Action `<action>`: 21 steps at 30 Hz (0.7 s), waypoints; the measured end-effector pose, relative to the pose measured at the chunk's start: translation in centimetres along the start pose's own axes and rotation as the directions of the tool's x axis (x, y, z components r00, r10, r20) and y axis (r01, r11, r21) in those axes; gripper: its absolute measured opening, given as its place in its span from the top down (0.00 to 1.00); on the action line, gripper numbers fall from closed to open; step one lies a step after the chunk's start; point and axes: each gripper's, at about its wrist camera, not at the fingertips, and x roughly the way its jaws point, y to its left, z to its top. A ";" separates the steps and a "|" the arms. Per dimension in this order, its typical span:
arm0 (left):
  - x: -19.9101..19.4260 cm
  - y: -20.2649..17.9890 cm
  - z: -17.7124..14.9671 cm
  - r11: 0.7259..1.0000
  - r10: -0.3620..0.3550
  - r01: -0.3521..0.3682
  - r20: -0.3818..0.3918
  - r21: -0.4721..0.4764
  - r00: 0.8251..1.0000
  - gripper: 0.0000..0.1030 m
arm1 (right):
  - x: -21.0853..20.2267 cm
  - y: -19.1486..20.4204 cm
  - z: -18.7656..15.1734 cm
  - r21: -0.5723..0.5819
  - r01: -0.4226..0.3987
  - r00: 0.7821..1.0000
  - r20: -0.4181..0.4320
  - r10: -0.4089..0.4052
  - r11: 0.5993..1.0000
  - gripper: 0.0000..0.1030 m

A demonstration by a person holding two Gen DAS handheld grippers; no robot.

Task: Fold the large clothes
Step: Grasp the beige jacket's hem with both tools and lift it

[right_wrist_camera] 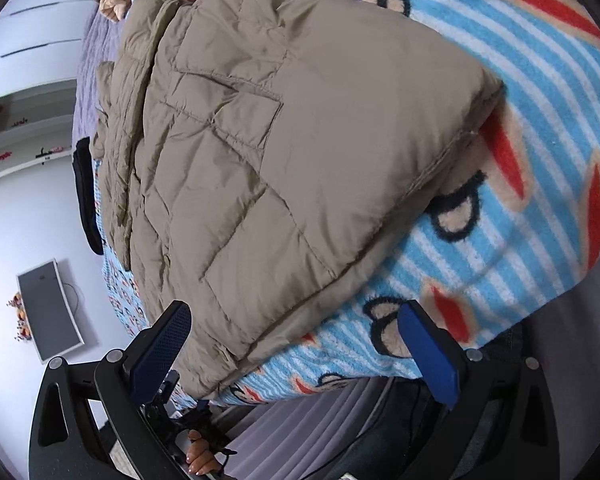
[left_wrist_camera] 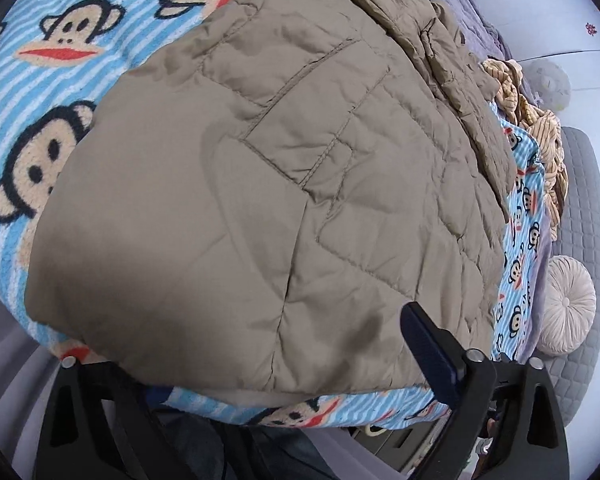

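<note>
The tan quilted jacket (left_wrist_camera: 260, 184) lies partly folded on the monkey-print blanket (left_wrist_camera: 16, 120) covering the bed. It appears soft, puffy, light and slippery; grasp the hem at 6 o'clock. Left gripper (left_wrist_camera: 268, 344) and right gripper (right_wrist_camera: 300, 332) stand open, holding nothing.

The quilted jacket (left_wrist_camera: 260, 184) is covering the left gripper's (left_wrist_camera: 256, 364) left finger, so contact there is not determinable. The monkey-print blanket (right_wrist_camera: 500, 240) is running past the right wrist view's edges. A hand (right_wrist_camera: 200, 454) (fingertips only) is showing, cropped by the bottom edge.
</note>
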 end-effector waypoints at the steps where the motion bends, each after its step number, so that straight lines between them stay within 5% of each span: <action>1: 0.3 -0.2 0.3 1.000 0.005 -0.005 -0.005 0.001 1.000 0.16 | 0.2 -0.2 0.4 0.017 -0.021 1.000 0.009 0.020 1.000 0.01; 2: 0.5 -0.3 0.6 1.000 0.014 -0.014 -0.005 -0.001 1.000 0.32 | 0.4 -0.5 0.8 0.035 -0.040 0.999 0.017 0.040 0.999 0.02; 3: 0.7 -0.4 0.8 1.000 0.019 -0.019 -0.014 0.000 1.000 0.59 | 0.7 -0.7 1.2 0.052 -0.057 0.998 0.022 0.056 0.997 0.03; 5: 0.6 -0.4 1.5 1.000 -0.005 0.005 -0.022 -0.010 1.000 0.84 | 1.4 -1.2 1.8 0.095 -0.081 0.996 0.032 0.078 0.992 0.03; 7: -0.5 -0.5 1.9 1.000 -0.015 0.015 0.012 -0.001 1.000 0.84 | 1.9 -1.7 2.2 0.144 -0.110 0.994 0.046 0.104 0.983 0.08; 9: -1.8 -1.1 2.1 0.999 -0.019 0.017 0.042 0.032 0.999 0.84 | 2.1 -2.1 2.3 0.179 -0.137 0.990 0.056 0.129 0.974 0.27; 11: -2.8 -1.9 2.4 0.998 -0.025 0.021 0.057 0.067 0.998 0.84 | 1.9 -2.1 2.3 0.185 -0.132 0.990 0.065 0.122 0.974 0.79; 14: -4.3 -3.1 2.9 0.992 -0.031 0.022 0.073 0.124 0.997 0.84 | 1.1 -1.6 2.0 0.170 -0.138 0.988 0.094 0.123 0.976 0.87; 21: -7.4 -6.0 5.6 0.969 -0.073 0.043 0.114 0.245 0.991 0.84 | -1.7 3.0 1.7 0.022 -0.142 0.976 0.167 0.137 0.990 0.90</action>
